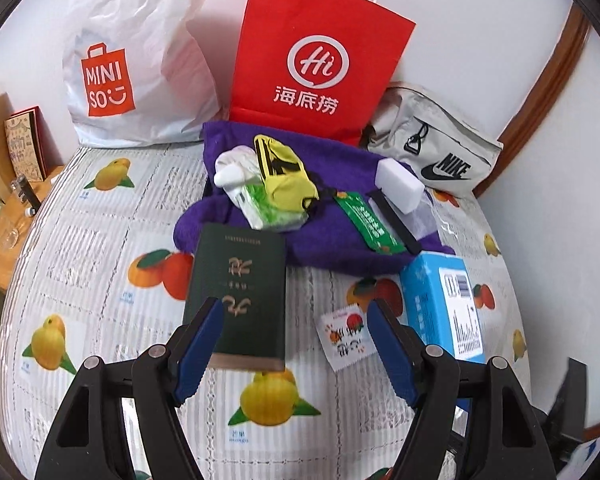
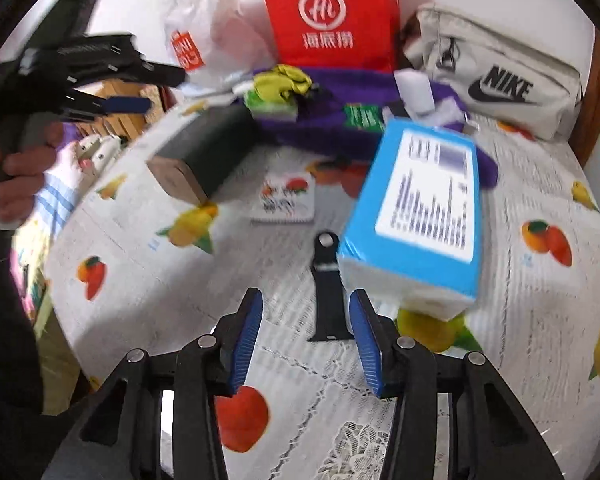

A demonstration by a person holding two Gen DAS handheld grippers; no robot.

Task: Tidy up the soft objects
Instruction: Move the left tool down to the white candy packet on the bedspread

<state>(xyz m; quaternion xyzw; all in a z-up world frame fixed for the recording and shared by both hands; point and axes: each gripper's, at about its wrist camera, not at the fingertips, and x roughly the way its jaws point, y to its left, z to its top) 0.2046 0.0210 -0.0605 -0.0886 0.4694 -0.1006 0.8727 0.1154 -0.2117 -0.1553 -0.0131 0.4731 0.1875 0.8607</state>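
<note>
Up close, both grippers' jaws gape empty, right gripper (image 2: 306, 336) astride a black strap (image 2: 327, 292) beside the blue box (image 2: 416, 216).

Bright even light, fisheye-warped edges, right view motion-blurred

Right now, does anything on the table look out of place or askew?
Yes. The blue box sits tilted, one end propped on the purple cloth. A loose black strap lies alone on the tablecloth, between the right gripper's open jaws. Small items are heaped loosely on the cloth.
</note>
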